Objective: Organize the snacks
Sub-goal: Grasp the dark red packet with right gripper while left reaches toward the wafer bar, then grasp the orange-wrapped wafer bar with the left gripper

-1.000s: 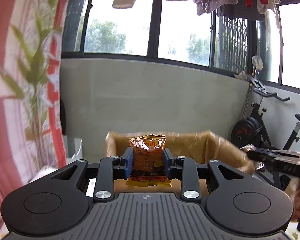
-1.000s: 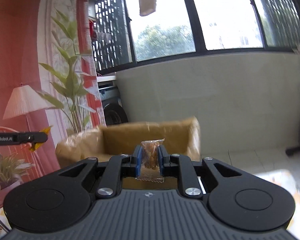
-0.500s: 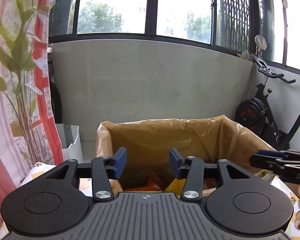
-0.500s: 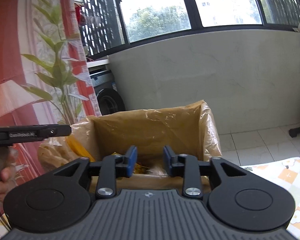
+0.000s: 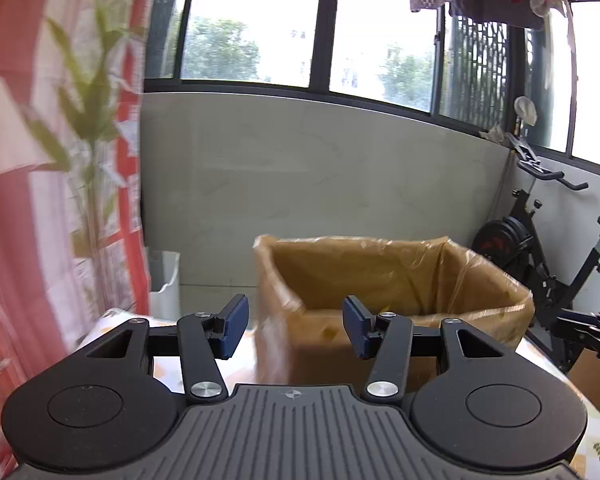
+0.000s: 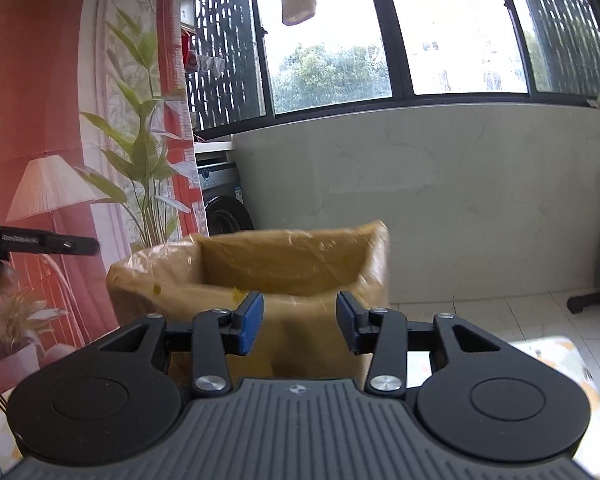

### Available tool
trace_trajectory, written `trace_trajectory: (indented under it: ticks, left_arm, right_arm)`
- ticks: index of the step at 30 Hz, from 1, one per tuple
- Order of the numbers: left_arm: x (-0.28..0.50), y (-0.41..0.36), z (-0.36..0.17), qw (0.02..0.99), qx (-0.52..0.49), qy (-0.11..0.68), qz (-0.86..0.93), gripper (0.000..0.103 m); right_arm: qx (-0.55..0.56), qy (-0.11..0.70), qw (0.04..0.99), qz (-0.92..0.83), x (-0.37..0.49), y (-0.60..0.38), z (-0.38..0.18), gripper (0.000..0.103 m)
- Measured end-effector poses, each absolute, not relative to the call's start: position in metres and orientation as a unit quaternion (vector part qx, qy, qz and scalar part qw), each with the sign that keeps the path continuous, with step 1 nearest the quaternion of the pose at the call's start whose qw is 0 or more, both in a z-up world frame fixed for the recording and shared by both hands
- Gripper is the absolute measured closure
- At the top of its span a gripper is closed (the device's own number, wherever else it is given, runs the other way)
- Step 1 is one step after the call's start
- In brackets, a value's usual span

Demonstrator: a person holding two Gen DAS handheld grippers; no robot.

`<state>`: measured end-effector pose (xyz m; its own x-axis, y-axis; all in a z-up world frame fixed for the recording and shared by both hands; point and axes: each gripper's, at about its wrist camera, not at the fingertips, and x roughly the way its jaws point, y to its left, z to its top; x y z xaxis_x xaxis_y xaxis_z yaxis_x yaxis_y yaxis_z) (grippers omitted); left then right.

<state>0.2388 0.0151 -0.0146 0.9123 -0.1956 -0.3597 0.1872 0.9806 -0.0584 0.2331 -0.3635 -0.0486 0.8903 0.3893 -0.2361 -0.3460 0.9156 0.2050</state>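
Legible text: almost none. Right wrist view: white lettering runs along the side of the left claw's black body [image 6: 36,240] at the left edge; blurred, characters cannot be made out. Small round emblem embossed at the front centre of the grey ribbed housing [image 6: 298,389]; a mark only, no letters. Same emblem on the housing in the left wrist view [image 5: 292,393]. Sticker on the front of the washing machine [image 6: 236,194], too small to read. No numbers or signs readable elsewhere.
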Motion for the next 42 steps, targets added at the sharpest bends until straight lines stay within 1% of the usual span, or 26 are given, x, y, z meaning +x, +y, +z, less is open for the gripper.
trace_trajectory:
  ticks: [4,9,12,14,16,22,24,25,26,29,36,42]
  left_arm:
    - [0.216,0.033,-0.039,0.976,-0.023,0.203,-0.072,0.048]
    - [0.199,0.045,-0.085,0.965,-0.052,0.253,-0.036,0.048]
    - [0.192,0.044,-0.106,0.960,-0.043,0.277,-0.020,0.048]
    - [0.188,0.044,-0.113,0.958,-0.041,0.283,-0.014,0.048]
    - [0.189,0.045,-0.119,0.955,-0.042,0.294,-0.016,0.048]
    - [0.193,0.044,-0.127,0.950,-0.041,0.308,-0.018,0.048]
    - [0.193,0.044,-0.130,0.949,-0.045,0.311,-0.018,0.048]
    - [0.192,0.044,-0.132,0.948,-0.048,0.314,-0.018,0.048]
    - [0.192,0.044,-0.134,0.947,-0.051,0.318,-0.018,0.048]
    - [0.189,0.043,-0.140,0.944,-0.056,0.324,-0.018,0.048]
    - [0.188,0.041,-0.150,0.939,-0.034,0.343,-0.012,0.048]
    - [0.188,0.049,-0.162,0.931,-0.041,0.363,-0.002,0.048]
  right_arm:
    - [0.065,0.177,0.967,0.170,0.212,-0.378,-0.081,0.059]
    - [0.058,0.264,0.952,0.145,0.193,-0.384,-0.140,0.059]
    - [0.034,0.315,0.937,0.145,0.182,-0.379,-0.168,0.059]
    - [0.028,0.338,0.929,0.148,0.176,-0.376,-0.179,0.050]
    - [0.031,0.352,0.923,0.154,0.169,-0.375,-0.187,0.045]
    - [-0.001,0.360,0.921,0.148,0.162,-0.360,-0.191,0.041]
    - [-0.023,0.361,0.921,0.145,0.160,-0.355,-0.193,0.043]
    - [-0.034,0.360,0.921,0.149,0.160,-0.351,-0.193,0.049]
    - [-0.037,0.359,0.919,0.159,0.162,-0.348,-0.192,0.056]
    - [-0.037,0.363,0.915,0.173,0.168,-0.346,-0.190,0.061]
    - [-0.028,0.343,0.923,0.171,0.183,-0.339,-0.195,0.061]
    - [-0.029,0.317,0.934,0.161,0.177,-0.335,-0.200,0.061]
